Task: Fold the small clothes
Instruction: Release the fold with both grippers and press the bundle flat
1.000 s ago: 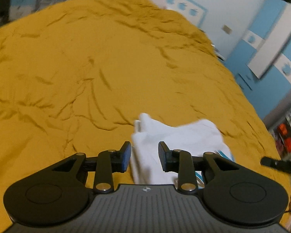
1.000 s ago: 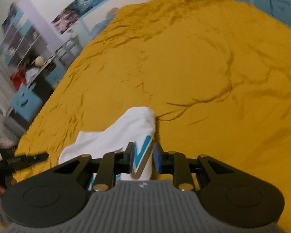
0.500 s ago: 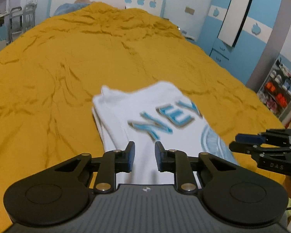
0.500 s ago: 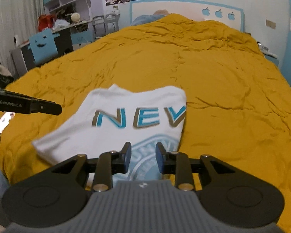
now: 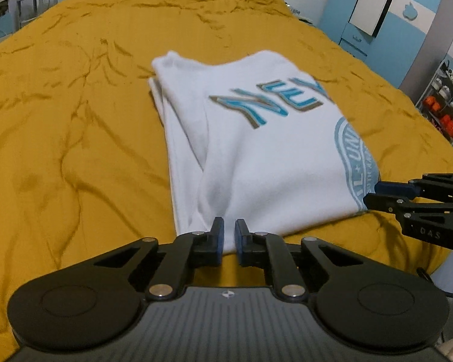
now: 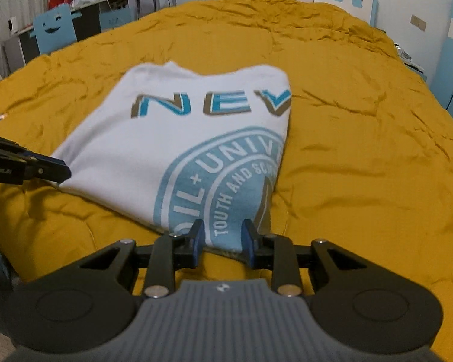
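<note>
White T-shirt (image 5: 256,150) lies folded into a compact rectangle on the yellow bedspread (image 5: 60,135), print side up, just ahead of both tools. Left gripper (image 5: 229,235): jaws nearly together, a narrow gap, nothing between them; its tips sit at the shirt's near left corner. Right gripper (image 6: 222,238): jaws parted, empty, tips at the near right edge over the round emblem. Judgement: both hover at the near hem because the corners there are the natural pinch points for a further fold.
</note>
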A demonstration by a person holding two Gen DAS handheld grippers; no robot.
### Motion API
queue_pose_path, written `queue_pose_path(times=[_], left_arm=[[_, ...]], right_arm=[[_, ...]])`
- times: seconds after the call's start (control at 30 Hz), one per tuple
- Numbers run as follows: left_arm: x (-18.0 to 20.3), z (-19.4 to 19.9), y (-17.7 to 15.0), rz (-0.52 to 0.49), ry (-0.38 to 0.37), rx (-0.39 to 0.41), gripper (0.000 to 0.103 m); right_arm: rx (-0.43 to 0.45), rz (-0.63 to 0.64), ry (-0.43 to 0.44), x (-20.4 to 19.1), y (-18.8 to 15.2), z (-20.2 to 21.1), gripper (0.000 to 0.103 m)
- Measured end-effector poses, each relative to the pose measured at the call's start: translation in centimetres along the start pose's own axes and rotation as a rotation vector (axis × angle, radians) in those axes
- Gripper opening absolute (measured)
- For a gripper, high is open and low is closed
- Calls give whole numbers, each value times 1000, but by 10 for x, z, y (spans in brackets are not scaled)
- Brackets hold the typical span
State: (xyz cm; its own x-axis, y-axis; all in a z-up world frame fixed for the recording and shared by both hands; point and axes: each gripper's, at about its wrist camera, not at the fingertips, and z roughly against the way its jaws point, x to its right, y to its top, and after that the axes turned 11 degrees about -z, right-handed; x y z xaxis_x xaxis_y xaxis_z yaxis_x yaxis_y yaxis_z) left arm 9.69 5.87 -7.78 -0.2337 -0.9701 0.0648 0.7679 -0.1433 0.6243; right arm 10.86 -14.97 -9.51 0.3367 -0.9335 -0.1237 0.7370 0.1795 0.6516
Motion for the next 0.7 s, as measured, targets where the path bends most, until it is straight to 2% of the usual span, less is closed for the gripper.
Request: queue_pose_path(times=[0.13, 0.27, 0.6, 0.7], left_arm=[[-3, -14, -8, 11, -4, -4, 12], [-11, -17, -11, 66, -22, -1, 10], [6, -13, -2, -9, 46, -17, 10], [12, -3, 3, -25, 63, -1, 12]], right_arm=[[-10, -29, 4, 6, -10, -17, 22], [2, -46, 21, 11, -18, -25, 22], [3, 8, 4, 3, -12, -19, 22], [-6, -6, 5, 1, -5, -13, 23]])
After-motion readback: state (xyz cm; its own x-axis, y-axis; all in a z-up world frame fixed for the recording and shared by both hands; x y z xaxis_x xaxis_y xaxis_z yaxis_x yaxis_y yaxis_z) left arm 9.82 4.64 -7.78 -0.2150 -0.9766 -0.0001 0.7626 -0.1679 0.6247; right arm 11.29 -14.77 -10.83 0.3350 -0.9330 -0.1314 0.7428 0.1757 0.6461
